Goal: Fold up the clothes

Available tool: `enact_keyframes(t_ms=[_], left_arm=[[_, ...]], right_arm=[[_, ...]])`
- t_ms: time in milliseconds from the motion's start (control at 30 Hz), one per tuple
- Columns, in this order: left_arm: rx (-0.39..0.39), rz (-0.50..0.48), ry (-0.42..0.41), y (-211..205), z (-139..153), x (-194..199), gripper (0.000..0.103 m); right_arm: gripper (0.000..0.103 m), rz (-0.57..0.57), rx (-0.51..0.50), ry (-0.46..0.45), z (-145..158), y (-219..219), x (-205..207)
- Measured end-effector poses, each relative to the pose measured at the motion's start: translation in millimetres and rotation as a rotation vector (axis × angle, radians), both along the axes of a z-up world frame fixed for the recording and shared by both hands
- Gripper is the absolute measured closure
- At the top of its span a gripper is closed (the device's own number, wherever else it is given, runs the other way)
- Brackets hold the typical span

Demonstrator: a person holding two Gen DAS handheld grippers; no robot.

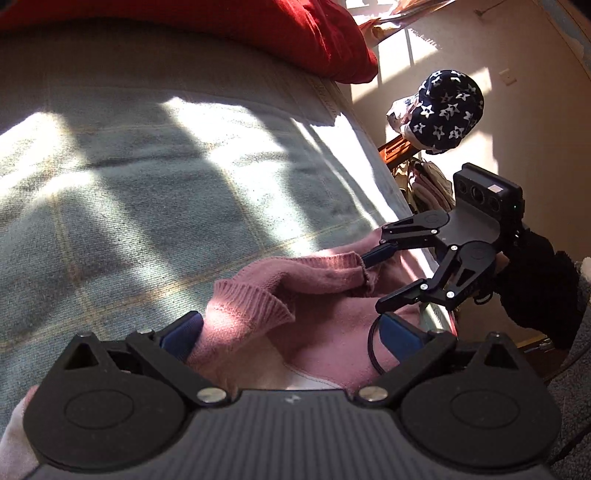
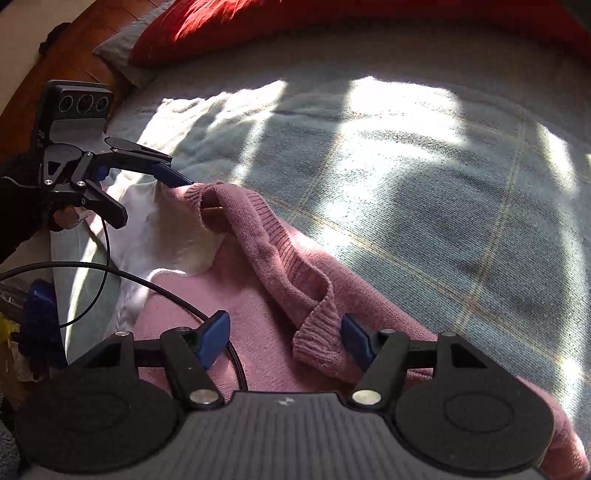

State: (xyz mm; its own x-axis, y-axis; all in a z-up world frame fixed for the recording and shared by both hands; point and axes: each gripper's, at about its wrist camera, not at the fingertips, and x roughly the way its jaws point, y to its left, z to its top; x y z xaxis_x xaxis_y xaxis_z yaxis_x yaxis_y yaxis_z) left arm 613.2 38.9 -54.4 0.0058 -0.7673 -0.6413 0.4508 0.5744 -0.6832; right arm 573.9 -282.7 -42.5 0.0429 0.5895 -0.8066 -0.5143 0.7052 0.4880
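Fingers of both grippers stand spread. The right gripper (image 2: pixel 286 343) is wide apart over the pink sweater (image 2: pixel 258 332), its right pad beside a ribbed cuff, neither pad pressing cloth. The left gripper (image 1: pixel 291 336) likewise straddles the knit without clamping it; seen from the right wrist, its upper finger (image 2: pixel 173 179) touches the sleeve opening. The sweater is rumpled, one sleeve twisted across the body, a white lining showing, lying at the near edge of the grey-blue blanket (image 1: pixel 166 166). Both tools tilt downward. A red pillow (image 2: pixel 295 26) lies at the far edge.
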Motion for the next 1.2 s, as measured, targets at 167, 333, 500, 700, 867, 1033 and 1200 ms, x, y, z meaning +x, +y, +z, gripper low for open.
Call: enact_keyframes(t_ms=[167, 333, 500, 700, 867, 1033, 1200], left_arm=[[0.038, -0.016, 0.075, -8.3, -31.9, 19.6, 0.003], [0.032, -0.045, 0.072, -1.8, -28.9, 16.1, 0.003], [0.024, 0.036, 0.084, 8.2, -24.9, 19.9, 0.045], [0.007, 0.092, -0.026, 10.6, 1.6, 26.2, 0.067], [0.091, 0.199, -0.241, 16.4, 28.7, 35.0, 0.064], [0.195, 0.181, -0.183, 18.4, 10.0, 39.3, 0.059], [0.272, 0.144, -0.126, 16.6, -21.9, 32.3, 0.058]], right_arm=[[0.043, 0.053, -0.044, -0.030, -5.8, 9.9, 7.3], [0.062, 0.087, -0.123, -0.114, -2.8, 8.1, 7.8], [0.079, 0.095, -0.156, -0.138, -3.4, 10.6, 7.6], [0.090, -0.021, -0.207, -0.322, 24.0, 7.4, 20.0], [0.079, -0.120, -0.251, -0.381, 26.8, -0.6, 42.7], [0.065, -0.160, -0.261, -0.387, 24.6, 4.4, 47.2], [0.064, -0.164, -0.231, -0.360, 20.6, 7.9, 49.5]])
